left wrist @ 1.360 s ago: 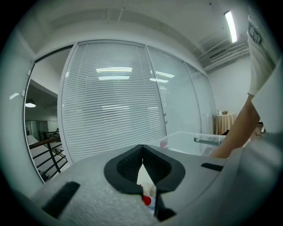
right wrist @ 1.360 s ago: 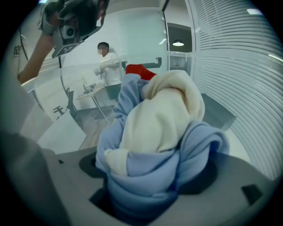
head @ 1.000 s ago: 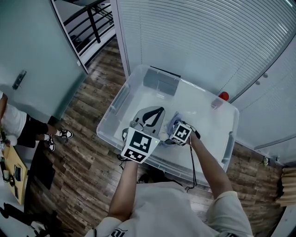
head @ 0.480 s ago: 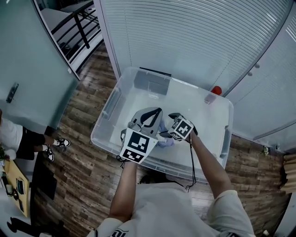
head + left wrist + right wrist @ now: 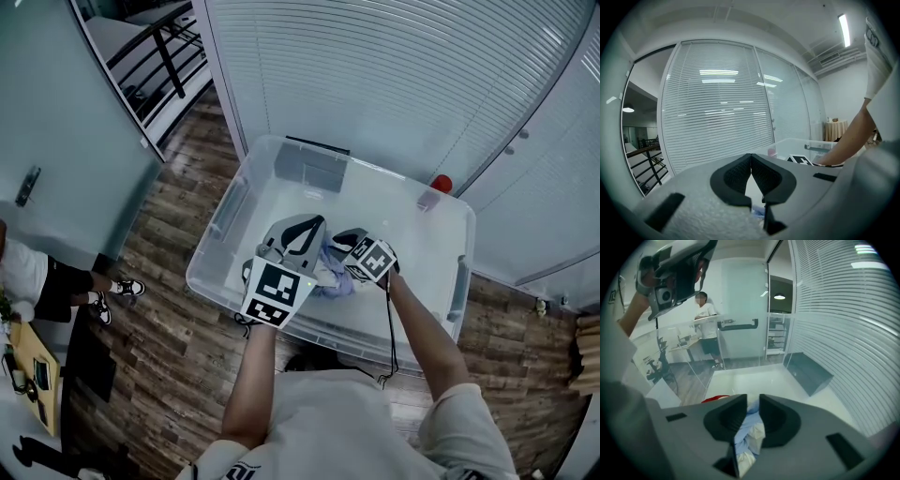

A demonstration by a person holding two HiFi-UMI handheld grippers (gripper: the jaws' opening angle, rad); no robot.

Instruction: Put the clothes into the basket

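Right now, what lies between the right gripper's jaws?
A bunched light-blue cloth lies pinched between the jaws of the right gripper, which have just been closing; the right gripper view shows it.

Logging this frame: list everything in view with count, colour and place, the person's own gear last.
clear bin: one, see-through plastic, on the floor by the blinds.
garment: one, light blue, over the bin's near side.
panel: one, grey, at the bin's far wall.
small object: one, red, at the bin's far right corner; kind unclear.
floor: dark brown wood planks.
blinds: white, behind the bin.
bystander: one, white top, left edge.
left gripper: one, grey, jaws together, empty, beside the garment.
right gripper: one, grey, jaws have just closed on the garment.
forearms: two, bare, at the bottom.
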